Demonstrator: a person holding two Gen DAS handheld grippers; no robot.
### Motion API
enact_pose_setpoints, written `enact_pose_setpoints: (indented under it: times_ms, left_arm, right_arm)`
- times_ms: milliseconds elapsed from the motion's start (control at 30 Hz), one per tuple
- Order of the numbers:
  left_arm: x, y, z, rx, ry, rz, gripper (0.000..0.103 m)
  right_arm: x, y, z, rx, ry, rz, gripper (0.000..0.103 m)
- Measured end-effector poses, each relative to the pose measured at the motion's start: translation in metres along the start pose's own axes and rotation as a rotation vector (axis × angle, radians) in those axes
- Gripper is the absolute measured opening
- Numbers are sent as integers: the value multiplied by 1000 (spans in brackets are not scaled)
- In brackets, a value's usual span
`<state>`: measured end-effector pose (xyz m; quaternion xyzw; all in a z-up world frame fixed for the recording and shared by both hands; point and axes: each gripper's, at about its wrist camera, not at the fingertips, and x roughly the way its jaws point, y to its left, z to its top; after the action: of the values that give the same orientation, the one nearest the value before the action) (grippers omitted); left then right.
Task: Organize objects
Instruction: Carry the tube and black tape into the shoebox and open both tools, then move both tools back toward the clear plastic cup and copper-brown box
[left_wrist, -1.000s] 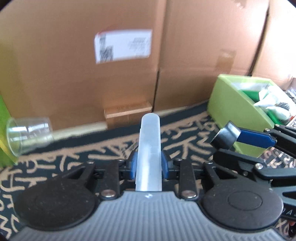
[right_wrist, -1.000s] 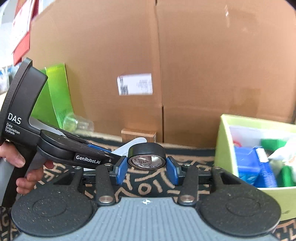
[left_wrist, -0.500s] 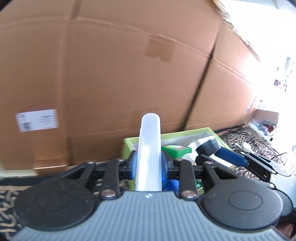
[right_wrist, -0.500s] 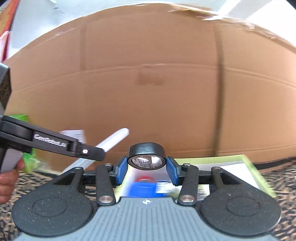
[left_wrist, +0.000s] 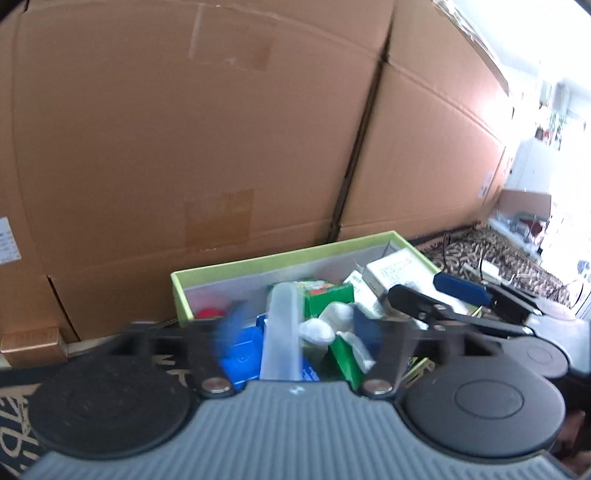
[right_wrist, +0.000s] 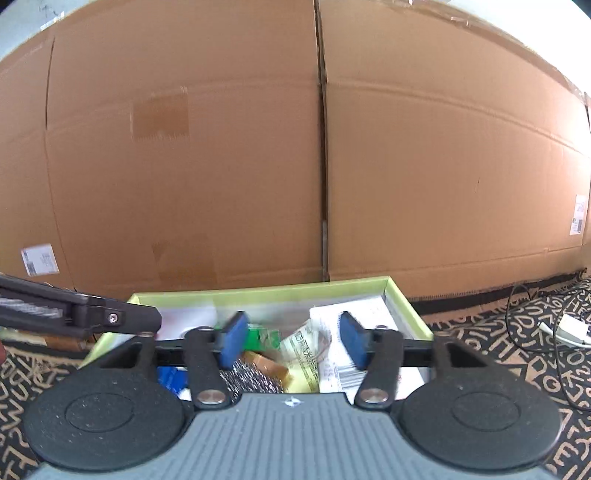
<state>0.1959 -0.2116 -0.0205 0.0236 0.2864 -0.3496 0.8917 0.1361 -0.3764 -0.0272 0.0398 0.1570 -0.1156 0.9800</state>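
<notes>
**Both grippers let go over the green box**

The left gripper (left_wrist: 299, 328) has just been opening. Its blue pads are blurry and stand wide apart. A long, cloudy plastic tube (left_wrist: 280, 332) with a round tip lies between them, but the pads do not press on it. The tube is over the green box (left_wrist: 258, 263).

The right gripper (right_wrist: 293, 341) has also just been opening. Its flat blue pads (right_wrist: 232, 339) are apart and nothing is between them.

The box is low, made of card, with thin walls. Inside are a green carton (left_wrist: 327, 301), blue packs (left_wrist: 240, 350), white crumpled paper (left_wrist: 325, 325) and something silver and scratchy (right_wrist: 251, 376). Tall, smooth brown cardboard boxes (right_wrist: 221, 147) stand behind. The dark cloth (right_wrist: 498, 332) has tan squiggles.
</notes>
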Motion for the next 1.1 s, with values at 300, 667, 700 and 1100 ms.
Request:
enact_pose_setpoints:
  times_ms: [300, 667, 700, 1100]
  left_arm:
    - [-33, -6, -15, 80, -68, 91, 103]
    - [-67, 16, -10, 44, -83, 151, 103]
    - [-71, 19, -11, 39, -84, 157, 103]
    - [-131, 97, -37, -99, -84, 379, 103]
  right_arm:
    - [2, 2, -6, 28, 17, -16, 69]
    - [-34, 19, 6, 12, -51, 10, 72]
    - [-35, 23, 7, 8, -54, 15, 72]
    - [-61, 101, 11, -75, -88, 197, 74]
